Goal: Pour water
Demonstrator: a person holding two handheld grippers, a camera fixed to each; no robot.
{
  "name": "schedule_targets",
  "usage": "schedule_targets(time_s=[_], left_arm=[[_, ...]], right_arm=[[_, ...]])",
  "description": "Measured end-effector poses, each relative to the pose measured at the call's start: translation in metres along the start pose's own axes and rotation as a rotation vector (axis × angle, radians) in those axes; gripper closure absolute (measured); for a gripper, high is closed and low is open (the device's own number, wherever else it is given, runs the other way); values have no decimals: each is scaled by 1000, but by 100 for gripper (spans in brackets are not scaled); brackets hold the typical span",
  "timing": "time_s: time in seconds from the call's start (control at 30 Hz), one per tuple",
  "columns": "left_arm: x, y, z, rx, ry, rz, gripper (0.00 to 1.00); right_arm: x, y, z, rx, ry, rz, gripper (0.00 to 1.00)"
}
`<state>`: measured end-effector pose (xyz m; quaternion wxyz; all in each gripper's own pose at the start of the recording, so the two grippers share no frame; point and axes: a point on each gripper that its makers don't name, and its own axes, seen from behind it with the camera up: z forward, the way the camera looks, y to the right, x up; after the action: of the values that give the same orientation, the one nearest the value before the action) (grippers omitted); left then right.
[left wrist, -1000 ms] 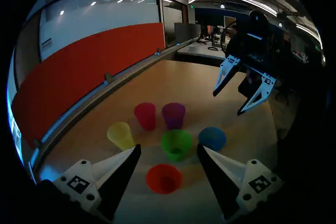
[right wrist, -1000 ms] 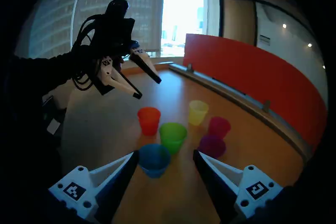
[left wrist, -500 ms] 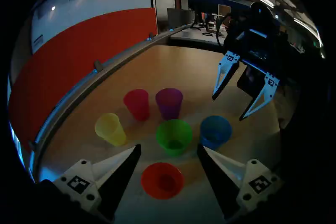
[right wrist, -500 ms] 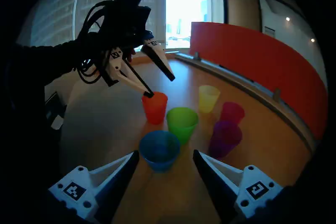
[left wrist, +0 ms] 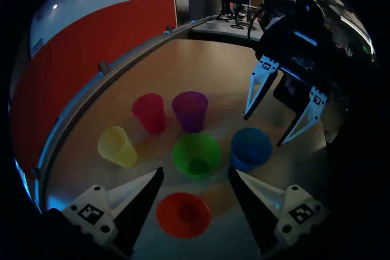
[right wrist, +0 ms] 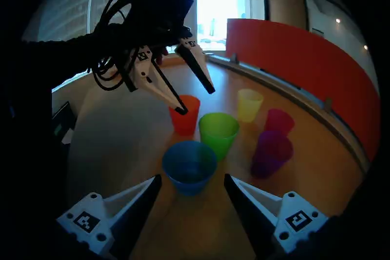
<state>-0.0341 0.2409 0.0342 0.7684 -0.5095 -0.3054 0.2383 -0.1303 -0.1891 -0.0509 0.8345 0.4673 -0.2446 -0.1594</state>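
Note:
Several plastic cups stand upright on a wooden table (left wrist: pixel 204 74). In the left gripper view the red cup (left wrist: pixel 184 214) sits between the open fingers of my left gripper (left wrist: pixel 195 182), with the green cup (left wrist: pixel 197 154) just beyond and the blue cup (left wrist: pixel 250 149) to its right. Yellow (left wrist: pixel 116 146), pink (left wrist: pixel 149 112) and purple (left wrist: pixel 189 110) cups stand farther off. In the right gripper view the blue cup (right wrist: pixel 189 167) lies just ahead of my open right gripper (right wrist: pixel 192 184), which touches nothing. The left gripper (right wrist: pixel 195 99) hovers over the red cup (right wrist: pixel 185 115).
An orange partition (left wrist: pixel 83 60) with a metal rail runs along the table's left side. A bright window (right wrist: pixel 219 6) is behind the table in the right gripper view. The person's dark sleeve (right wrist: pixel 58 70) holds the left gripper. Bare tabletop lies beyond the cups.
Both grippers have moved closer to the cups and lower. The left gripper has come over the red cup; the right has neared the blue cup. The cups have not moved.

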Motion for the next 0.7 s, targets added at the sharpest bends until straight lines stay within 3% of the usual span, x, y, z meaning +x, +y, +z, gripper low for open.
schedule_targets(time_s=[0.47, 0.7], left_arm=[[-6, 6, 25, -4, -72, -16, 1], [0, 8, 34, -4, -79, -28, 1]], right_arm=[[-8, -4, 17, 16, -11, -3, 1], [-9, -4, 20, 24, -4, 4, 1]])
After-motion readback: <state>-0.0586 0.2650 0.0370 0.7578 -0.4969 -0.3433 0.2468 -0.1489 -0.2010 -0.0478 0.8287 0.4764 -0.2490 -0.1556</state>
